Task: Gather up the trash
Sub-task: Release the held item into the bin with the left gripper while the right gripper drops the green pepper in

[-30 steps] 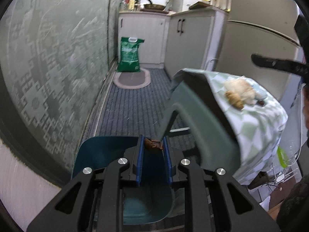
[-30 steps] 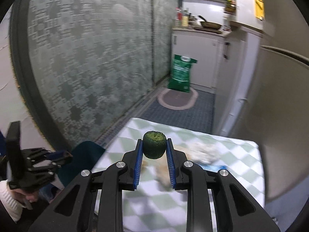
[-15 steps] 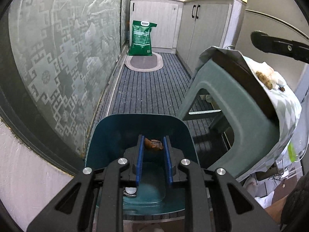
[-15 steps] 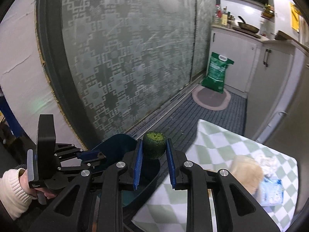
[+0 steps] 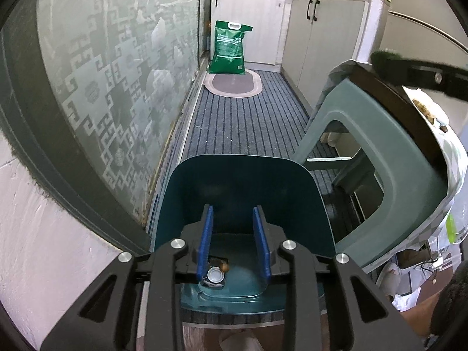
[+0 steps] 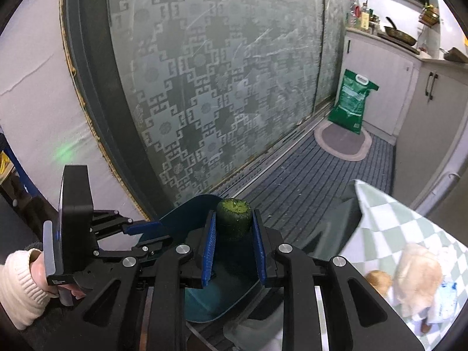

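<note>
Bin (image 5: 239,193) holds a can (image 5: 216,276) and brown scrap (image 5: 224,267).

Printing covers the front of a green sack (image 5: 229,48) standing on the kitchen floor by the white cabinets, but every line is too small and blurred to read; no other lettering can be made out.

Both views are strongly curved by the fisheye lens and are framed by a black vignette. Even, soft daylight is seen, without hard shadows. Pale glare is spread over the patterned glass door (image 6: 222,87) ahead of the jaws. In the right wrist view the checkered cloth (image 6: 409,234) right of the jaws is smeared by motion blur; the left wrist view is sharper.
</note>
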### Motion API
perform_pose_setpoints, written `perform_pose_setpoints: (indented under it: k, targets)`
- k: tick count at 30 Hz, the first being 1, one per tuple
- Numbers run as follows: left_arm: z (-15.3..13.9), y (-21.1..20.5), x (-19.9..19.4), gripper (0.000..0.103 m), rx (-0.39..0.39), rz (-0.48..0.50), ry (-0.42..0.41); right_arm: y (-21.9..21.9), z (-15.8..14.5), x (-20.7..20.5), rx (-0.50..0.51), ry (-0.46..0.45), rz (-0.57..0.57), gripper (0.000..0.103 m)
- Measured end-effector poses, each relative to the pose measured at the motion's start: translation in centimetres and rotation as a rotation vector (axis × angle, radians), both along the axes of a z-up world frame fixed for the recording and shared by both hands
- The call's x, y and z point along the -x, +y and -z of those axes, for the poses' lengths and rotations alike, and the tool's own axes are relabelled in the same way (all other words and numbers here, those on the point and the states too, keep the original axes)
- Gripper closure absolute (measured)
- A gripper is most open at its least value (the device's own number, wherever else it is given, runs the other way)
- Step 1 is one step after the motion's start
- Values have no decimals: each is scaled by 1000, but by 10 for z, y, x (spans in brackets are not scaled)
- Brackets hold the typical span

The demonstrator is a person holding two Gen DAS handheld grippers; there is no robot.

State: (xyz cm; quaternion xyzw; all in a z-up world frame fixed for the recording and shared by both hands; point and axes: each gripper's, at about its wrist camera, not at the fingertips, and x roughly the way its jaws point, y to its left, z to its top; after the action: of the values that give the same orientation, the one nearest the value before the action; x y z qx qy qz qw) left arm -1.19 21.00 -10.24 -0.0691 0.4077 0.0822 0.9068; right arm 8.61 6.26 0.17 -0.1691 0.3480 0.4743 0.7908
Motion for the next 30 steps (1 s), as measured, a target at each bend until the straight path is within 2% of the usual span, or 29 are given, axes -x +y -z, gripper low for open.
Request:
perform_pose_setpoints:
  k: [9,24,30]
  targets:
    - [-14,5,13,73,20,10,-62,31,40,3,77,73,-40,79]
    - [-42,14,31,87,44,9,-176,66,106,13,206,172,-94,79]
    - [-52,19,37,89,51,4,-223,71,129,11,270,193,-91,79]
